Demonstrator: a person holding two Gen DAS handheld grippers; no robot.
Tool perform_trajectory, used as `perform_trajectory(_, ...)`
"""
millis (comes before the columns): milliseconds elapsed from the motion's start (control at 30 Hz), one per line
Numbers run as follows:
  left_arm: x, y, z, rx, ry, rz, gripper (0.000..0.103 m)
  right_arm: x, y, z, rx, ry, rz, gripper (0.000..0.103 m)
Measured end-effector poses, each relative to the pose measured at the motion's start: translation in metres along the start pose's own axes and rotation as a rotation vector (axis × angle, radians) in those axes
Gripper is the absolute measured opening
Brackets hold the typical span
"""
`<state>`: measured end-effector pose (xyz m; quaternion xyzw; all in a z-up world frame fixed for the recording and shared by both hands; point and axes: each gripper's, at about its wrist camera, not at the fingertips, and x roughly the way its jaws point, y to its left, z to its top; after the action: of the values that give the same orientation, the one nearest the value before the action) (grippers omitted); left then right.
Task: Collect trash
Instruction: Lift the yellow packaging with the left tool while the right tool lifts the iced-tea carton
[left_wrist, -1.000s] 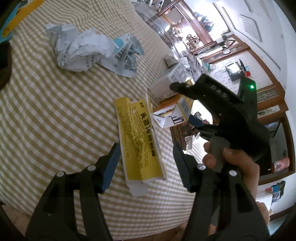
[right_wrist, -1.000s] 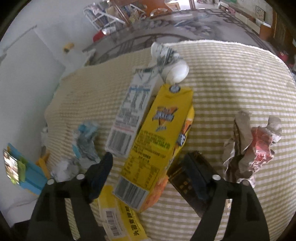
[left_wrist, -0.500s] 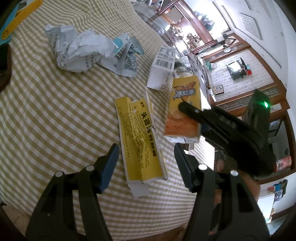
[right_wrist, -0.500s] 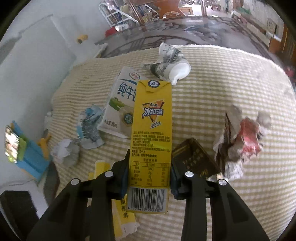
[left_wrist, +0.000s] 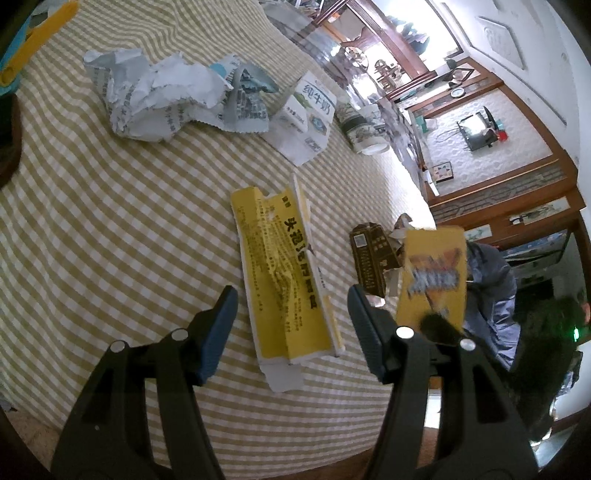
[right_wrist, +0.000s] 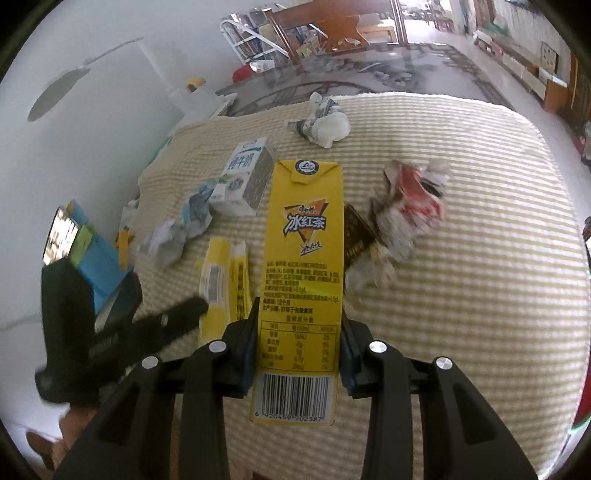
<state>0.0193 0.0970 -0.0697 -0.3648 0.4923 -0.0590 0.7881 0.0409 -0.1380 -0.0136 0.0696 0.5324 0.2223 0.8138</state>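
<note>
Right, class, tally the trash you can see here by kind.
Drink cartons: 2 (iced tea carton, milk carton)
Cardboard boxes: 2 (flattened yellow box, dark brown box)
Crumpled wrappers: 3 (white wrapper, blue-grey wrapper, red wrapper)
Crushed paper cup: 1
Total: 8

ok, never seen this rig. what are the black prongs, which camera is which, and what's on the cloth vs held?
No robot arm here: a person carries a hand-held two-finger gripper in each hand, and each has a fisheye camera looking along its fingers.

Left wrist view: the left gripper stands open over a flattened yellow box on the checked cloth, touching nothing.

Right wrist view: the right gripper has just closed on a yellow tea carton, its pads pressing both sides.

Lying on the cloth: a white milk carton, crumpled grey-white paper, a crushed white cup, a dark brown box and a red-and-white crumpled wrapper.
</note>
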Motion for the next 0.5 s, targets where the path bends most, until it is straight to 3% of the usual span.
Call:
perform_trajectory(267,0.005,-0.003,0.002,0.028,-0.003,0.048,0.059,-0.001,-0.012,-0.033,0.038,-0.013,0.028,0.034)
perform_trajectory(500,0.015,-0.015,-0.005,0.100,0.011,0.101,0.059,0.003,-0.028,-0.039,0.096,-0.017,0.057,0.034)
